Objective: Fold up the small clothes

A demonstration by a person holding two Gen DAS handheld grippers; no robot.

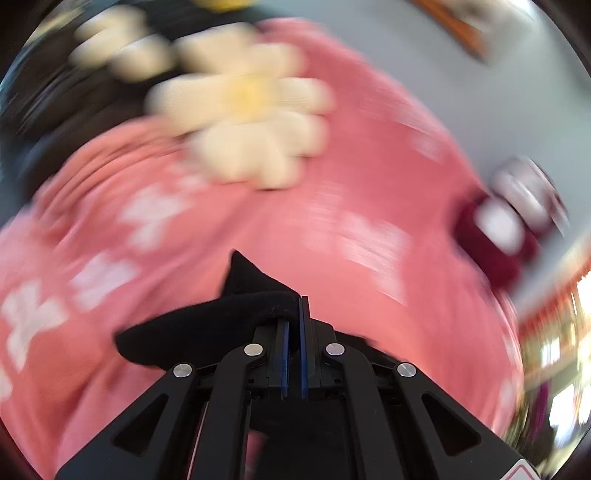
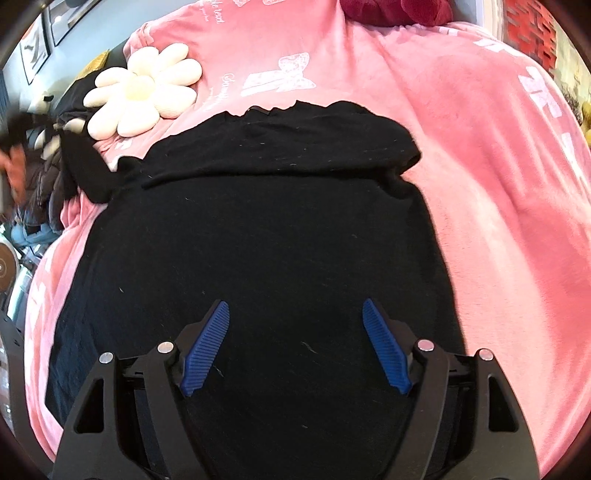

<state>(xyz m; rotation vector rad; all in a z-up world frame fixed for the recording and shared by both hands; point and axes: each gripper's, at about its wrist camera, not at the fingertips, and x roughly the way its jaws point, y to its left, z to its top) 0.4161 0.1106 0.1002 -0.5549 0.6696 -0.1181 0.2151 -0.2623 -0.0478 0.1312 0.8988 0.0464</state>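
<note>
A black garment lies spread on a pink blanket, its far edge folded over into a band. My right gripper hovers just above its near part, blue pads wide open and nothing between them. In the left wrist view, my left gripper is shut on a corner of black fabric, which bunches out to the left of the closed blue pads. That view is blurred, with the pink blanket behind the held fabric.
A cream flower-shaped cushion rests on the blanket at the far left, also seen as the flower cushion in the left view. Dark clothing is piled beside it. A dark red pillow lies at the far edge.
</note>
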